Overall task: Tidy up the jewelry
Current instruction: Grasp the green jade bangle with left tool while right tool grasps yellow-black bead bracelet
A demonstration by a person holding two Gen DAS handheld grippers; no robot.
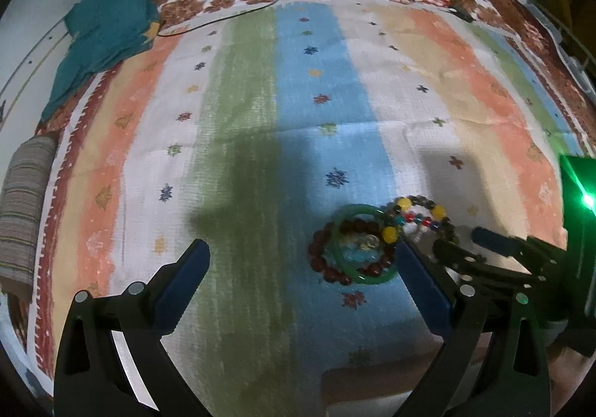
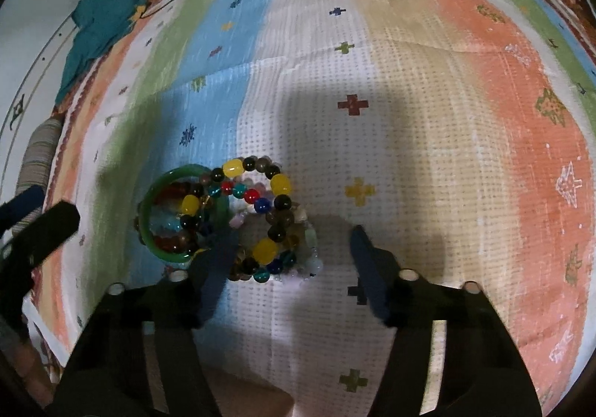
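Observation:
A pile of bracelets lies on the striped cloth (image 1: 260, 119). It holds a green bangle (image 1: 367, 279), a reddish-brown bead bracelet (image 1: 327, 268) and a dark bead bracelet with yellow beads (image 1: 428, 210). In the right wrist view the green bangle (image 2: 149, 219) lies left of the yellow-beaded bracelet (image 2: 279, 184), with pale beads (image 2: 311, 234) under it. My left gripper (image 1: 301, 249) is open, its right finger beside the pile. My right gripper (image 2: 287, 242) is open around the near part of the beaded bracelets and also shows in the left wrist view (image 1: 462, 242).
A teal garment (image 1: 108, 25) lies at the cloth's far left corner. A folded striped grey cloth (image 1: 22, 208) sits at the left edge. Thin cables (image 1: 231, 7) run across the far floral border. A green light (image 1: 588, 199) glows on the right.

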